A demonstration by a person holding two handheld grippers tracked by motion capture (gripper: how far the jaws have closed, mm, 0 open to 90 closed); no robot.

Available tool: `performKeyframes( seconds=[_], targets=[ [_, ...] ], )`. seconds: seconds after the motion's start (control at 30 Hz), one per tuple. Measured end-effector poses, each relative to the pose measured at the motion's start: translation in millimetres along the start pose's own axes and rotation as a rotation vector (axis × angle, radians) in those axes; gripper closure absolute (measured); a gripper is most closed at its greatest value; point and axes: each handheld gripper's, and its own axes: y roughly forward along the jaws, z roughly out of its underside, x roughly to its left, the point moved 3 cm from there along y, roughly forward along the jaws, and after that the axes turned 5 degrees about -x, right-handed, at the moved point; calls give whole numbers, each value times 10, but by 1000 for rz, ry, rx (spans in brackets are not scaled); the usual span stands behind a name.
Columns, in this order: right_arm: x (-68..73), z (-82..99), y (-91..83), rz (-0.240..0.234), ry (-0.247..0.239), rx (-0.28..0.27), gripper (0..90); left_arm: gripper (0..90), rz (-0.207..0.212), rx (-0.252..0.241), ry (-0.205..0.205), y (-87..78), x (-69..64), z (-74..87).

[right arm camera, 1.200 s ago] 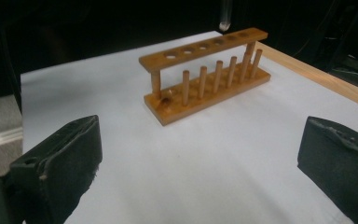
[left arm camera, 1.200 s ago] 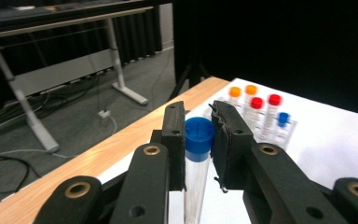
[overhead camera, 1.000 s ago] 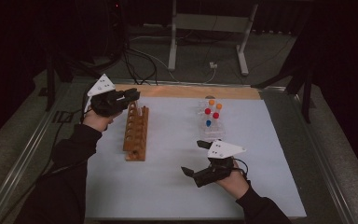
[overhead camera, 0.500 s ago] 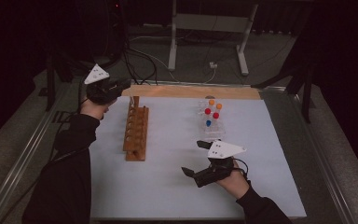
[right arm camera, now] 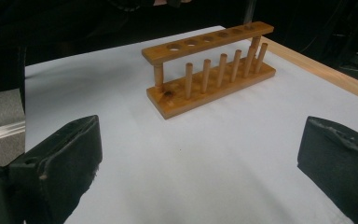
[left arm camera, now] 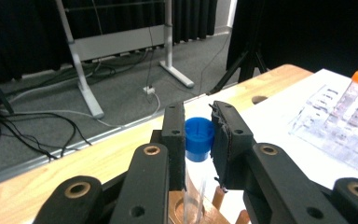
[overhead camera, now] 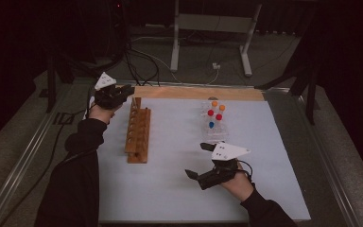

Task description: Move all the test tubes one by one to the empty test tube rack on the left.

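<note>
Left tongs [left arm camera: 198, 140] grip a blue-capped tube [left arm camera: 198, 140] upright over the rack [overhead camera: 137, 134] to seat it; right tongs [overhead camera: 198, 161] wait open.

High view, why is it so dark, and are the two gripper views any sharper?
High view: dim room, black backdrop, only the white table sheet catches light. Left gripper view: blue-capped tube fairly sharp, clear rack soft. Right gripper view: wooden rack crisp, near fingers blurred.
</note>
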Motion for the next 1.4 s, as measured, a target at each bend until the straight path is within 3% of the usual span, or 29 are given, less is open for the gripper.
performKeyframes(
  seconds=[0.47, 0.83, 1.0, 1.03, 1.1, 1.13, 1.23, 1.4],
  targets=[
    [14, 5, -7, -6, 2, 7, 0, 771, -17, 52, 0, 110, -14, 329],
    [11, 9, -5, -7, -1, 10, 0, 769, -14, 63, 31, 159, -50, 380],
    [6, 7, -8, -8, 0, 6, 0, 759, -6, 65, 6, 156, -34, 380],
    [3, 5, -10, -8, 0, 4, 0, 746, -11, 65, 3, 152, -29, 375],
    [-2, 0, -15, -7, -5, -5, 0, 627, -22, 61, -14, 129, -17, 352],
    [-4, -3, -16, -8, -12, -5, 0, 599, -7, 58, -34, 109, -12, 333],
    [-11, -3, -20, -11, -32, -18, 0, 480, -1, 46, -35, 30, -26, 262],
    [-54, -19, -38, 0, -38, -27, 0, 299, 45, 1, -75, -165, -104, 139]
  ],
)
